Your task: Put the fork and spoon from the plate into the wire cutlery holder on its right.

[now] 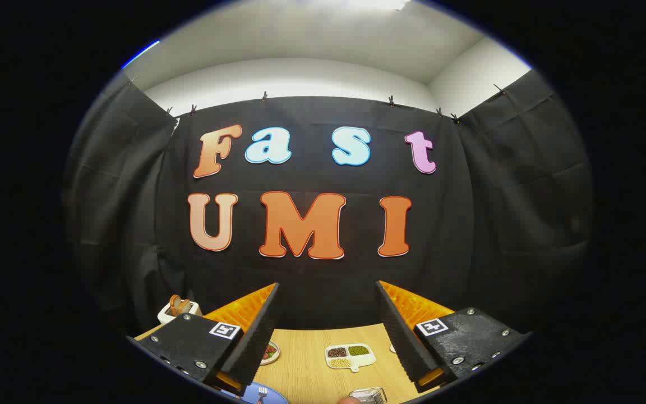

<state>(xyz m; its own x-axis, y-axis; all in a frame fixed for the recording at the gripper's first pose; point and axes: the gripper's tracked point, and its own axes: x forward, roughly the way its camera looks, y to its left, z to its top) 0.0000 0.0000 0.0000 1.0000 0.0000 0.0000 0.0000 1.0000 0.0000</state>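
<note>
Gripper view looks out over a wooden table (pixel 306 365) toward the booth's black cloth wall, with the gripper (pixel 327 331) raised above the tabletop and its two fingers spread wide apart, nothing held between them.

Farthest left, beyond the left finger, a small white dish (pixel 172 314) holds some brown pieces that could be bread; I cannot tell more. Just below the tip of the left finger, a blue plate (pixel 255 394) peeks out, and the tines of a fork (pixel 262 391) show on it. The spoon cannot be made out. A little farther back, beside the inner edge of the left finger, the rim of another plate (pixel 271 352) with reddish food is partly hidden by that finger.

Between the fingers, farther out on the table, sits a white divided dish (pixel 350 357) with dark red, green and pale grains in separate compartments.

Right of the blue plate, down near the lower edge between the fingers, the top of the wire cutlery holder (pixel 369 395) shows, well apart from the fork.
</note>
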